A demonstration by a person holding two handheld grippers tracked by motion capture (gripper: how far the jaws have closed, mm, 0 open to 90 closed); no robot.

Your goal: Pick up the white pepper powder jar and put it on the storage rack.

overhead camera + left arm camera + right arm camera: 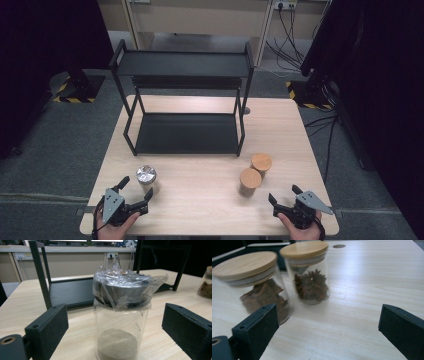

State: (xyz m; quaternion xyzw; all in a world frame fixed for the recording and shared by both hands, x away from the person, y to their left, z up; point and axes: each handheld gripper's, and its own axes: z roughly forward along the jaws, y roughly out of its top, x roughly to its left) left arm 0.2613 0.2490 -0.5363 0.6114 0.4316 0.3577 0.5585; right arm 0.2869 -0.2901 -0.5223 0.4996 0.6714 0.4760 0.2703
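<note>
The left tool [134, 194] is resting at the near left edge of the table [200, 200], and its jaws are standing wide apart. The glass jar with the metal lid [147, 179] is standing upright just in front of it; in the left gripper view this jar [121, 315], with plastic film over the lid and pale powder inside, is sitting between the jaws, which are not touching it. The right tool [284, 194] is lying at the near right edge, jaws also wide apart and holding nothing. Two wooden-lidded jars [250, 181] are standing close together just ahead of it, on its left side.
</note>
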